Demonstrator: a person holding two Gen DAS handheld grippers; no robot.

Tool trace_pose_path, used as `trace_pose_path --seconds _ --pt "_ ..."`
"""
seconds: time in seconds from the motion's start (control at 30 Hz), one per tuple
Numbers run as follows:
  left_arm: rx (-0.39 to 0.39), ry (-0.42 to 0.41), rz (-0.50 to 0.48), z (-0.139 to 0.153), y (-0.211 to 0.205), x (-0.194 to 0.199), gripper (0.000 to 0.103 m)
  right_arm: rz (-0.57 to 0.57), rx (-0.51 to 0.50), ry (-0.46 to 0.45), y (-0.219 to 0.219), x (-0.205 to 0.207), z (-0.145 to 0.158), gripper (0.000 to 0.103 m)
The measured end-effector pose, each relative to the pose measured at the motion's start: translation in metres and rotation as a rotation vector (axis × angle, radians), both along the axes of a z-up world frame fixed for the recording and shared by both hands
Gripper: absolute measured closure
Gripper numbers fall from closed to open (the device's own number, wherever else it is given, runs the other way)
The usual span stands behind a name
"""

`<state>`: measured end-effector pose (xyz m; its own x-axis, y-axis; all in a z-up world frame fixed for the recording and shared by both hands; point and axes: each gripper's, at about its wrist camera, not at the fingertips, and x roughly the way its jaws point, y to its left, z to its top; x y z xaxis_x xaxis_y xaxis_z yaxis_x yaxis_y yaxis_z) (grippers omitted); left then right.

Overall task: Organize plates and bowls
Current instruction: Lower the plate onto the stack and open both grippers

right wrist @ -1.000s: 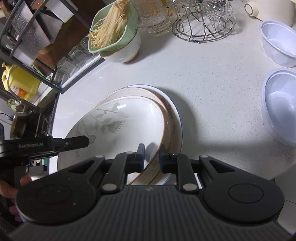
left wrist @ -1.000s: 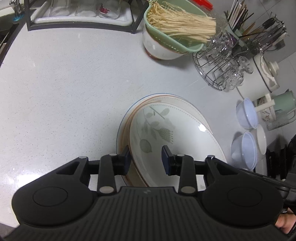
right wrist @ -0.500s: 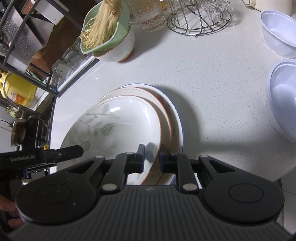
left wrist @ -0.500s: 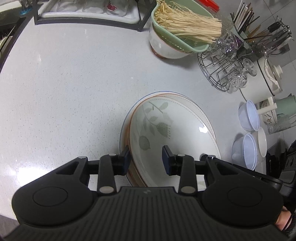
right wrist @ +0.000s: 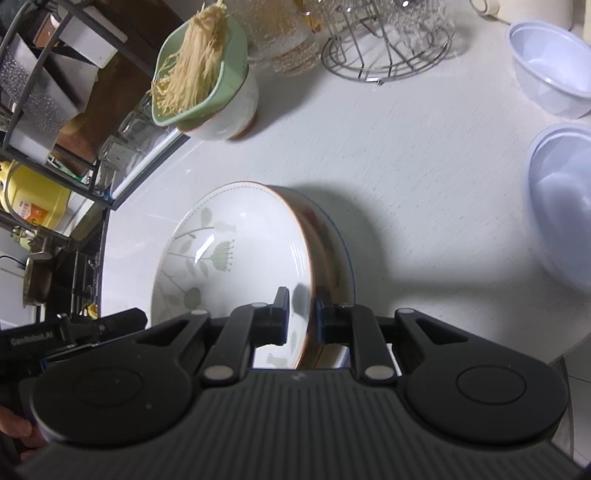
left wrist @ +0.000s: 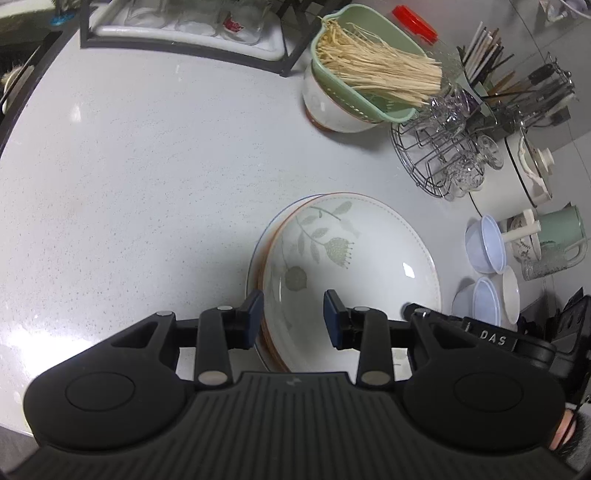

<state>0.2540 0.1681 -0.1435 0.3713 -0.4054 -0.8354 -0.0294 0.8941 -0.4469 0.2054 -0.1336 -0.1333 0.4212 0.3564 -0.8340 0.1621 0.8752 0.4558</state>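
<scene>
Stack of plates [left wrist: 351, 258] on the white table [left wrist: 129, 184], at about 4 o'clock of centre in the left view, leaf-printed plate on top, brown-rimmed and blue-rimmed ones beneath. In the right view, top plate [right wrist: 236, 254] tilted, its right edge lifted off the plate below [right wrist: 328, 236].

Left tongs [left wrist: 293, 317] at 6 o'clock, straddling the stack's near left rim: one finger outside the rim, the other over the printed face. Partly apart; cannot tell whether the pads press on the rim.

Right tongs [right wrist: 301, 317] at 6 o'clock in the right view, clamped on the top plate's right rim (inner finger on the white face, outer finger against the brown-edged underside). Right tongs' black body [left wrist: 495, 338] also seen at 4 o'clock in the left view, reaching the plate's far edge; left tongs' body [right wrist: 74, 332] at 8 o'clock in the right view.

White bowl [left wrist: 332, 107] with a green colander [left wrist: 369, 99] of pale noodles on top, at 1 o'clock, well apart from the stack. Wire rack [left wrist: 443, 162] with glasses at 2 o'clock. Two lavender plastic bowls [right wrist: 546, 74] at 2 and 3 o'clock in the right view, apart from the plates. Black-framed drying rack [left wrist: 184, 33] at 12 o'clock. Yellow jug [right wrist: 29, 199] at 9 o'clock in the right view.
</scene>
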Motion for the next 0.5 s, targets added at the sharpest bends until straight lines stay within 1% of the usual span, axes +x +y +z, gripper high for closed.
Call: trace_pose_path --seconds 0.17,0.4,0.5 --pt "0.011 -0.017 -0.024 0.002 -0.004 0.0 0.063 0.006 -0.062 -0.007 0.006 -0.005 0.008 0.086" --pt "0.002 -0.053 -0.047 0.012 -0.003 -0.003 0.063 0.071 -0.211 -0.041 0.026 -0.012 0.019 0.085" --pt "0.004 -0.076 -0.061 0.02 -0.004 -0.007 0.063 0.073 -0.255 -0.037 0.03 -0.014 0.022 0.083"
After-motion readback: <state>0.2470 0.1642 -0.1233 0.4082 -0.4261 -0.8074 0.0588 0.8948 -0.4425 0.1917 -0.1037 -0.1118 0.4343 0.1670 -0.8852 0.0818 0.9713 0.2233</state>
